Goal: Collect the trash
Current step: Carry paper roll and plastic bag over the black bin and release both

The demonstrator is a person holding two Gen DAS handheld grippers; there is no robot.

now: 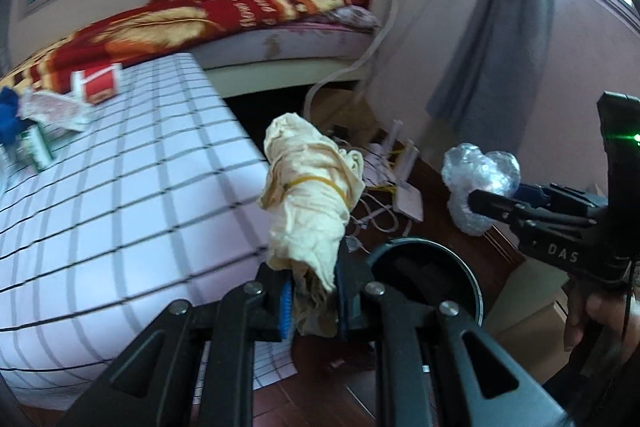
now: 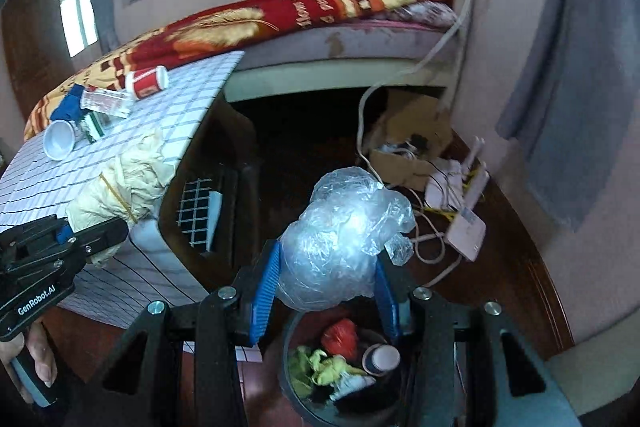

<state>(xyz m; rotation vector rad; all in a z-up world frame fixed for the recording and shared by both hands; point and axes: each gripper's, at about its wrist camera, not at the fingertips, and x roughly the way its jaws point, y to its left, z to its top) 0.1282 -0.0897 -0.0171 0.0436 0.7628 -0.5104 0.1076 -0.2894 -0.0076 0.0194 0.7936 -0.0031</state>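
Your left hand-held gripper (image 1: pixel 310 301) is clamped on a crumpled cream paper wad bound with a yellow rubber band (image 1: pixel 310 195), carried in the air just off the near right corner of the white grid-patterned worktop (image 1: pixel 120 187). Your right hand-held gripper (image 2: pixel 326 291) has its blue pads pressed against a scrunched ball of clear plastic film (image 2: pixel 344 231), held directly above the round dark trash bin (image 2: pixel 290 383) on the floor, which already holds red, green and white scraps. You appear to be at the drop-off step. The next move calls for spreading the right jaws so the film falls inside the rim, then bringing the paper wad over the opening. More litter waits at the worktop's far left edge: a red-and-white cylindrical container (image 2: pixel 146 81) and a white paper cup (image 2: pixel 59 141).
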